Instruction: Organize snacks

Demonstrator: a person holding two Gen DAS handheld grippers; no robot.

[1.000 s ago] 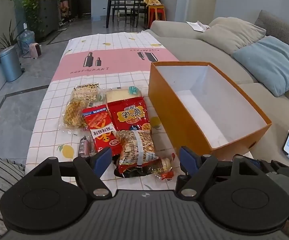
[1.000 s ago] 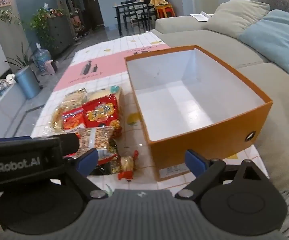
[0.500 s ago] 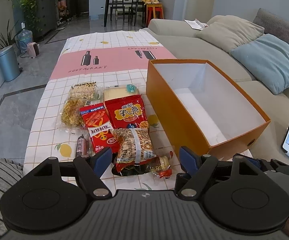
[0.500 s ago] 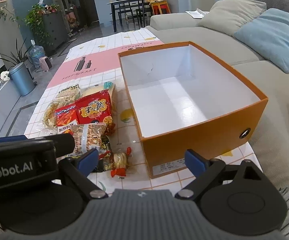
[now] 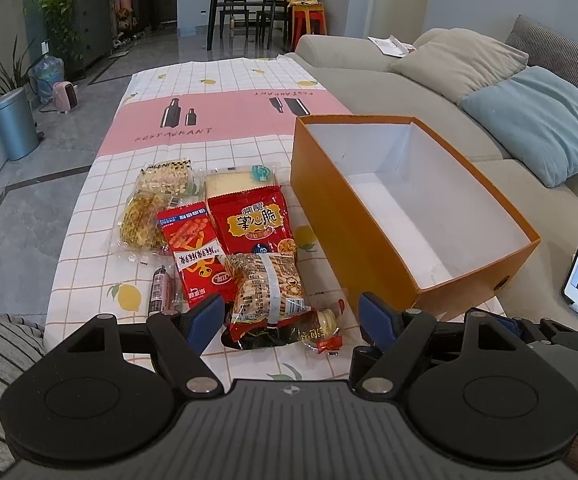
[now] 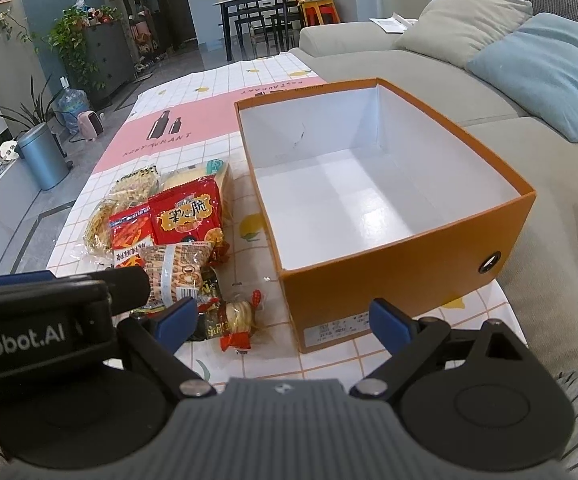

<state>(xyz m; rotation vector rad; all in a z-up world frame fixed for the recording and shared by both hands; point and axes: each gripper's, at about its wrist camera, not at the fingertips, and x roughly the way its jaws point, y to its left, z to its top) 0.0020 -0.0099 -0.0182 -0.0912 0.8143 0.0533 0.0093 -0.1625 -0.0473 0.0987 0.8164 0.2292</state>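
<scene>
Broadly, the orange box (image 6: 405, 268) stood open and empty on the right of the bench (image 5: 225, 120), its white inside bare; it looked like stiff card, light, best left where it was. Beside it, on the checked cloth printed "RESTAURANT", lay the snack pile (image 5: 225, 248), none yet in the box. The packets looked light, crinkly and slippery, with brittle contents that hard squeezing could crush, so a pinch at a sealed edge seemed safest. The large red bag (image 5: 253, 220) bore Chinese characters; the narrower red packet (image 5: 193, 256) did too. A clear noodle pack (image 5: 165, 176) read "MI.ENI", though I could not be sure. The peanut bag (image 5: 269, 280) lay nearest, overlapping a dark packet; a small wrapped sweet (image 6: 241, 314) sat just beside it.

The left tool (image 5: 291, 316) hung wide open, gripping nothing, above the peanut bag. The right tool (image 6: 285, 320), also spread and empty, hung near the box's front; "Robot.AI" showed on the left tool's body.
</scene>
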